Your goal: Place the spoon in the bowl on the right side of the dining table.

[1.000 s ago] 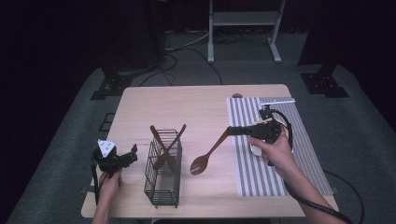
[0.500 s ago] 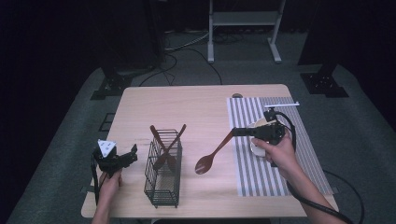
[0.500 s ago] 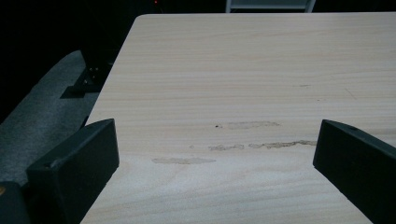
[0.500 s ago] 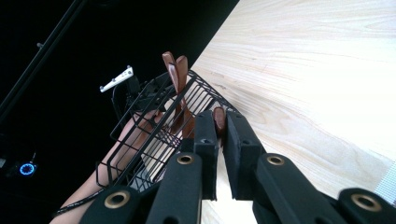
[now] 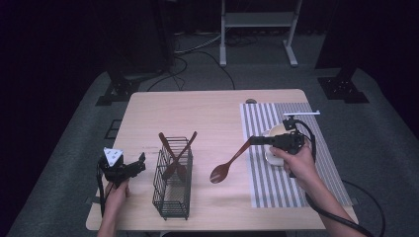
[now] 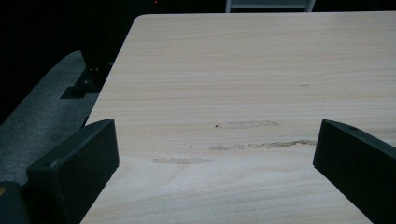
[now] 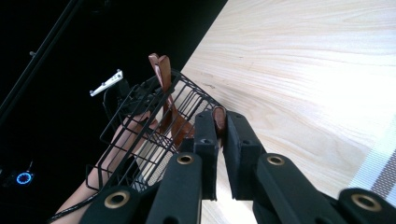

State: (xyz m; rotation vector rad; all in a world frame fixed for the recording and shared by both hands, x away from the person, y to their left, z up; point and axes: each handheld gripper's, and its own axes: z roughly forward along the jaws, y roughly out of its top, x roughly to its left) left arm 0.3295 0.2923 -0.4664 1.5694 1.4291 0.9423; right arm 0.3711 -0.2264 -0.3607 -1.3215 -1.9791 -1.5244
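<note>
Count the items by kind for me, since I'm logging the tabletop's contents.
Brown wooden utensils: 3, one spoon clamped in the right hand-held gripper, two crossed in the basket
Black wire basket: 1
Grey-striped placemat: 1
White bowl: 1
Total: 6

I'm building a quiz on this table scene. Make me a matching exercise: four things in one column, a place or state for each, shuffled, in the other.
Things:
1. brown wooden spoon
2. black wire basket
3. left tongs
4. grey-and-white striped mat

States:
A. lies on the table's right part
B. open, holding nothing
C. clamped by its handle in the right tongs
D. holds two crossed brown utensils

Pairs: 1-C, 2-D, 3-B, 4-A
</note>
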